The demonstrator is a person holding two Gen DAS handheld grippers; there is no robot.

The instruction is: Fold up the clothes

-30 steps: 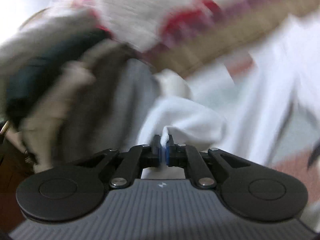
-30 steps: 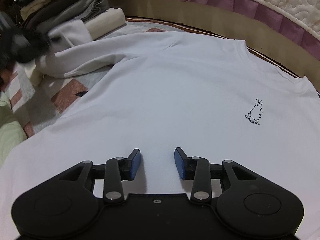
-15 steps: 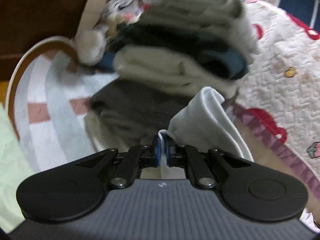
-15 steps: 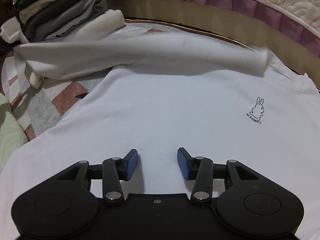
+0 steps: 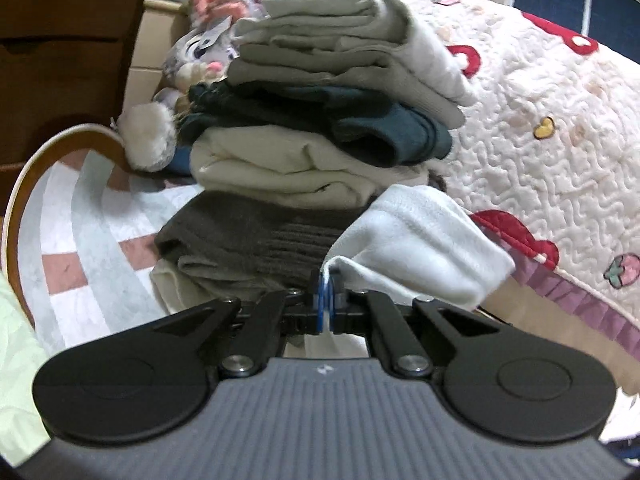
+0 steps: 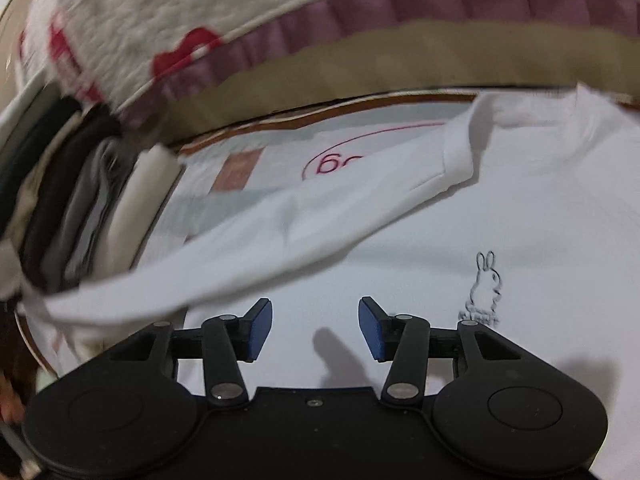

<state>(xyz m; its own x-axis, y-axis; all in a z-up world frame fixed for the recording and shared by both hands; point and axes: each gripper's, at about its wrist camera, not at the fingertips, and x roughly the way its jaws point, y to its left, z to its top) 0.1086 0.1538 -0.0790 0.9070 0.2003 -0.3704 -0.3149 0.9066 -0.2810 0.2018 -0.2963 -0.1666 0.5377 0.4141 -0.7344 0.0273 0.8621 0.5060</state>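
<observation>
- The left gripper [image 5: 327, 300] is black with blue pads, and its jaws are pinched tight on a thin edge of the white cotton shirt with a small black bunny drawing [image 6: 460, 240].
- From those jaws a white sleeve end [image 5: 416, 248] puffs up and hangs to the right, lifted off the mat.
- Right behind the sleeve end stands a tall stack of folded clothes [image 5: 320, 128]. It has pale grey ones on top, a dark teal one under them, then a cream one, and a brown knit one at the bottom.
- A grey and pink stuffed bunny toy [image 5: 200, 44] sits behind the stack, on the left.
- The stack rests on a checked mat with pink, grey and white squares [image 5: 80, 216].
- A cream quilted blanket with red patches and a purple frill [image 5: 540, 140] hangs down on the right.
- The right gripper [image 6: 316, 326] is black too. Its jaws are spread wide apart and hold nothing. They hang just over the flat front of the shirt.
- The shirt lies spread on the mat. The long sleeve [image 6: 260, 248] stretches across it in the air, from the left side up toward the collar.
- The bunny drawing [image 6: 484, 288] is just to the right of the right gripper.
- The right view is blurry at the top and on the left.
</observation>
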